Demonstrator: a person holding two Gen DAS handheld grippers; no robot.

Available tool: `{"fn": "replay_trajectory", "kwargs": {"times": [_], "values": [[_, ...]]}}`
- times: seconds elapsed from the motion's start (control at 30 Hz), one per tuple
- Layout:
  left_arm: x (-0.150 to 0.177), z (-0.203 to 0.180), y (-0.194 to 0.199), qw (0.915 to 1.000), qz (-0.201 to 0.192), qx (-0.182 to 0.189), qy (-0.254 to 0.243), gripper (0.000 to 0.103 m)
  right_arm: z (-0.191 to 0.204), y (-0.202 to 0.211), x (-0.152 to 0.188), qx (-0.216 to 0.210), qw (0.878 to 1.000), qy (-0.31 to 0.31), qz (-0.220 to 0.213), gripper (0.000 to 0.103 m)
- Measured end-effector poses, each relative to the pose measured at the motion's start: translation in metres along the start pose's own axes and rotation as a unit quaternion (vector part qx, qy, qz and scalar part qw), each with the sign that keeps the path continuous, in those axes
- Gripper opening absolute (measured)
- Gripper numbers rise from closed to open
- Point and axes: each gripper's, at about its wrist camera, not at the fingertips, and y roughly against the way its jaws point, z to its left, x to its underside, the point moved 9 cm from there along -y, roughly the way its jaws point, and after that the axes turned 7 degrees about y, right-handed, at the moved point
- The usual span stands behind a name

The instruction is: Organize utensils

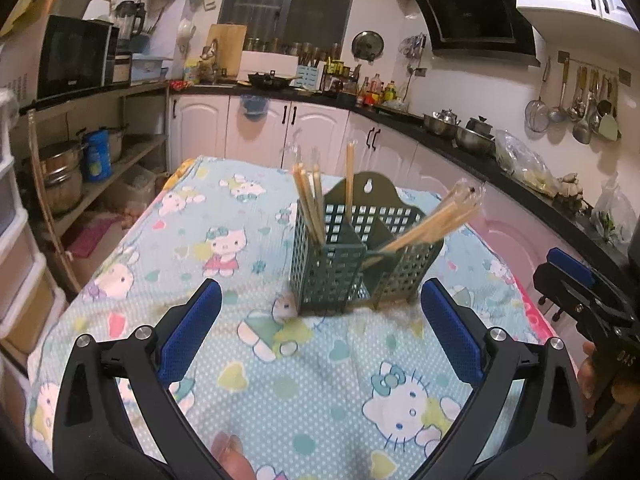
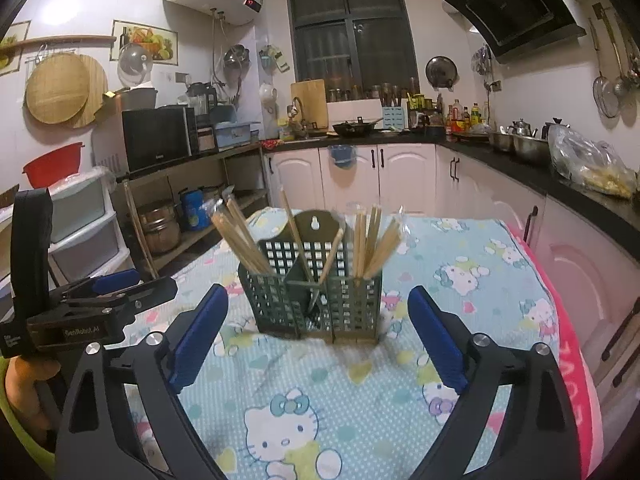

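Observation:
A dark green perforated utensil holder [image 1: 352,264] stands upright on the table, holding several wooden chopsticks [image 1: 308,204] in its compartments. It also shows in the right wrist view [image 2: 316,292], with chopsticks [image 2: 240,236] leaning left and right. My left gripper [image 1: 320,308] is open and empty, a little short of the holder. My right gripper [image 2: 318,312] is open and empty, also facing the holder from just in front. The right gripper shows at the right edge of the left wrist view [image 1: 580,280]; the left gripper shows at the left of the right wrist view [image 2: 116,284].
The table wears a light blue Hello Kitty cloth [image 1: 300,380] with a pink edge [image 2: 568,340]. White cabinets and a dark counter [image 1: 460,136] with pots run behind and to the right. Shelves [image 1: 100,148] with pots stand left.

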Motion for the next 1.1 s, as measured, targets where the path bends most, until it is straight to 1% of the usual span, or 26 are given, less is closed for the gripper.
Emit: {"fn": "replay_trajectory", "kwargs": {"times": [0.23, 0.43, 0.6, 0.8, 1.1], "values": [[0.021, 0.000, 0.003, 1.0000, 0.006, 0.001, 0.003, 0.091, 0.004, 0.003, 0.027, 0.008, 1.000, -0.005, 0.013, 0.094], [0.039, 0.003, 0.001, 0.9999, 0.010, -0.004, 0.001, 0.091, 0.006, 0.003, 0.049, 0.012, 1.000, -0.006, 0.024, 0.095], [0.047, 0.004, 0.000, 1.0000, -0.002, -0.009, -0.004, 0.091, 0.003, 0.000, 0.062, 0.019, 0.999, -0.018, 0.028, 0.096], [0.060, 0.007, -0.006, 0.9999, -0.007, -0.013, -0.005, 0.091, -0.003, -0.005, 0.079, 0.040, 0.999, -0.015, 0.029, 0.096], [0.065, 0.011, -0.014, 0.9994, -0.031, -0.017, -0.002, 0.091, -0.019, -0.009, 0.090, 0.062, 0.998, -0.025, 0.010, 0.096]]}}
